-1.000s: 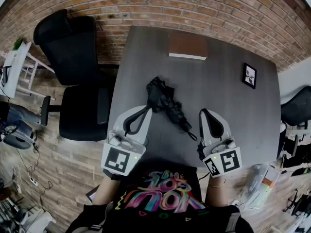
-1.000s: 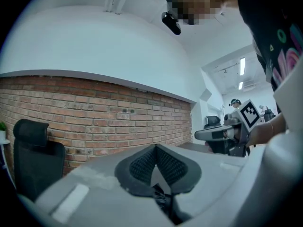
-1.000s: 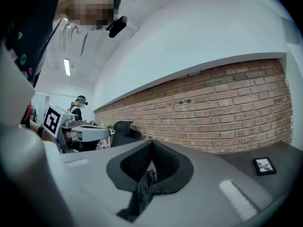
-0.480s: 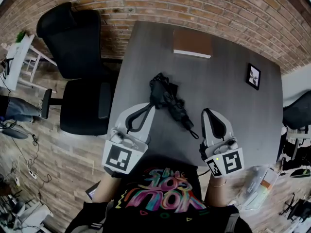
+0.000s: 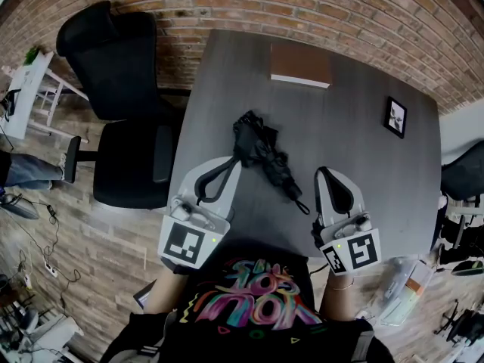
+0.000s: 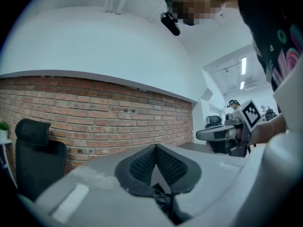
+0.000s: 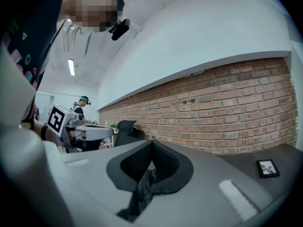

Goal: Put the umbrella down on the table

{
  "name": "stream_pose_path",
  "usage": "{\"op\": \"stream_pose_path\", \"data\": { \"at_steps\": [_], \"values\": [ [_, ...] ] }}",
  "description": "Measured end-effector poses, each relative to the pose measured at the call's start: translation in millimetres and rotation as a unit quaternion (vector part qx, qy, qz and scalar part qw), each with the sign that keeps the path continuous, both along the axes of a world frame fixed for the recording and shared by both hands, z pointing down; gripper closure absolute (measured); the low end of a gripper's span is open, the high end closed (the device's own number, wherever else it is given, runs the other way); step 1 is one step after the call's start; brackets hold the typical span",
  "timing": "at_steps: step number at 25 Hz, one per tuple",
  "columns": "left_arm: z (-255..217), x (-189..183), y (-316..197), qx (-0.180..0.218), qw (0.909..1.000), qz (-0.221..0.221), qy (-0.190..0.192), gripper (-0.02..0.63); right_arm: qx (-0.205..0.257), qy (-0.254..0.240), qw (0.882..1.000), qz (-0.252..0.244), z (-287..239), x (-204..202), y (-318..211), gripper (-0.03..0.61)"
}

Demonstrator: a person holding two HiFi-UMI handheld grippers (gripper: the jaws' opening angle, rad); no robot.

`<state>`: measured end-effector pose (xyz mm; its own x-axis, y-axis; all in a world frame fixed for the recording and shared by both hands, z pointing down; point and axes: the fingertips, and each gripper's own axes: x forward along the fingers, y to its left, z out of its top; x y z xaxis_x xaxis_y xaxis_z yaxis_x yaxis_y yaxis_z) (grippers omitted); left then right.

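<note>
A folded black umbrella (image 5: 261,153) lies slantwise over the grey table (image 5: 355,150), between my two grippers. My left gripper (image 5: 234,162) is at its bunched canopy end. In the left gripper view the jaws (image 6: 156,148) meet at the tips, with black umbrella fabric (image 6: 163,200) caught low between them. My right gripper (image 5: 324,174) is at the handle end, just right of the wrist strap (image 5: 302,207). Its jaws (image 7: 151,143) are shut, and a black strip of the umbrella (image 7: 142,188) hangs between them. Whether the umbrella rests on the table I cannot tell.
A brown book (image 5: 300,65) lies at the table's far edge and a small framed picture (image 5: 394,117) at the far right. A black office chair (image 5: 113,74) stands left of the table, another (image 5: 461,172) at the right. A brick wall runs behind.
</note>
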<state>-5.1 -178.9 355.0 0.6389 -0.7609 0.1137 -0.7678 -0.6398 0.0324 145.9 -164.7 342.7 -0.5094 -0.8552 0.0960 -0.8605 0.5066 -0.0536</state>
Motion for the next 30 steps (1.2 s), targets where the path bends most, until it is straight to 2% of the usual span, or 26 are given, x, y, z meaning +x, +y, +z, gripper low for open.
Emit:
{"op": "stream_pose_path", "data": {
  "at_steps": [11, 27, 30],
  "values": [
    [0, -3, -1, -0.001, 1.0000, -0.001, 0.003, 0.615, 0.017, -0.001, 1.000, -0.004, -8, -2, -1, 0.580],
    [0, -13, -4, 0.001, 1.0000, 0.003, 0.003, 0.615, -0.002, 0.001, 1.000, -0.001, 1, -2, 0, 0.580],
    [0, -17, -4, 0.004, 0.9999, 0.009, -0.007, 0.615, -0.001, 0.001, 1.000, -0.001, 0, -1, 0, 0.580]
  ]
}}
